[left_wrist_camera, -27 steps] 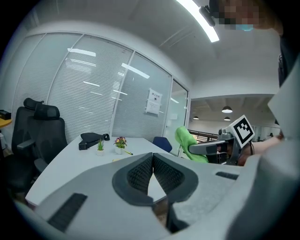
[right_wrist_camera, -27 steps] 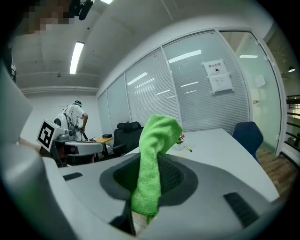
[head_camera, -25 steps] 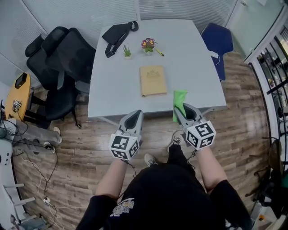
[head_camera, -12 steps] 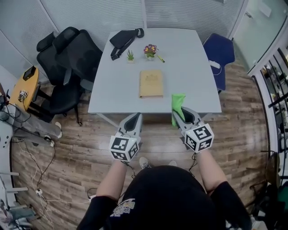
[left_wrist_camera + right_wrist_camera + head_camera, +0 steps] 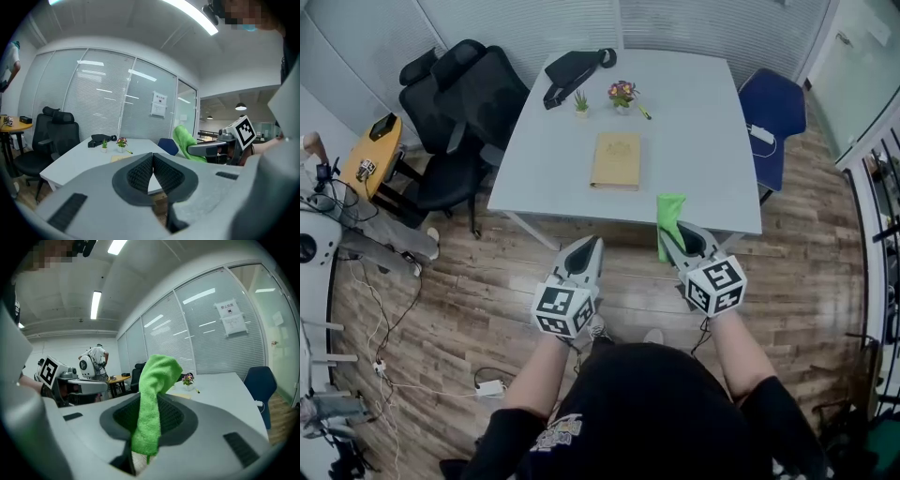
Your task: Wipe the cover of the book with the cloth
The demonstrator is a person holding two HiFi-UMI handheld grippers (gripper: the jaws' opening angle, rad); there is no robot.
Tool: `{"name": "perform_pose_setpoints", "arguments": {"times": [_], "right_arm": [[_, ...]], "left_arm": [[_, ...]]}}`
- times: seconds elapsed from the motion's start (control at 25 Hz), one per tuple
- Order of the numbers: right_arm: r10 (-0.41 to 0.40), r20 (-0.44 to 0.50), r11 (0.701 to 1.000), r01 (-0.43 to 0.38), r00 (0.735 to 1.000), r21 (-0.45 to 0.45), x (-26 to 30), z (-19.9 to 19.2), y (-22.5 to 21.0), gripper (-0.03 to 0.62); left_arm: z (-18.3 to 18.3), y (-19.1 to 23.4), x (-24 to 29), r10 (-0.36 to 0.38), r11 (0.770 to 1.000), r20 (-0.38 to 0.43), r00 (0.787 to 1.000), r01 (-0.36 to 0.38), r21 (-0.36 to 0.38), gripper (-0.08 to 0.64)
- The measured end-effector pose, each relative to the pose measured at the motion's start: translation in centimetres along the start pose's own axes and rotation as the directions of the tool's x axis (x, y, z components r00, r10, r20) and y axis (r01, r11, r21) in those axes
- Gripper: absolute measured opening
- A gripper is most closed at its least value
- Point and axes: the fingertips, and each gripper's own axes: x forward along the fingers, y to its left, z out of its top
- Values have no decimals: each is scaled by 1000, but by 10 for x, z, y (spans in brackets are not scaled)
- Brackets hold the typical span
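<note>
A tan book point(image 5: 616, 160) lies flat near the middle of the white table point(image 5: 694, 150); the left gripper view shows the book point(image 5: 121, 158) just beyond the jaws. My right gripper point(image 5: 667, 234) hangs off the table's near edge, shut on a green cloth point(image 5: 669, 219) that droops over its tips. In the right gripper view the cloth point(image 5: 153, 401) is pinched between the pads and folds forward. My left gripper point(image 5: 593, 246) is shut and holds nothing, over the floor short of the table. Its pads meet at the tips point(image 5: 153, 156).
At the table's far end sit a black bag point(image 5: 575, 70), a small green plant point(image 5: 581, 103) and a flower pot point(image 5: 622, 94). Black office chairs point(image 5: 459, 103) stand to the left, a blue chair point(image 5: 775, 112) to the right. A round yellow table point(image 5: 370, 155) and cables are at far left.
The view has drifted back and to the right, so the table sits farther away. Both grippers keep their poses, the right one still shut on the cloth.
</note>
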Motion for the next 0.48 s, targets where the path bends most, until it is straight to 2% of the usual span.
{"name": "perform_pose_setpoints", "arguments": {"times": [0.48], "right_arm": [[31, 30, 999, -31, 999, -8, -25, 0, 5, 97]], "left_arm": [[1, -31, -10, 11, 1000, 22, 1000, -12, 17, 6]]}}
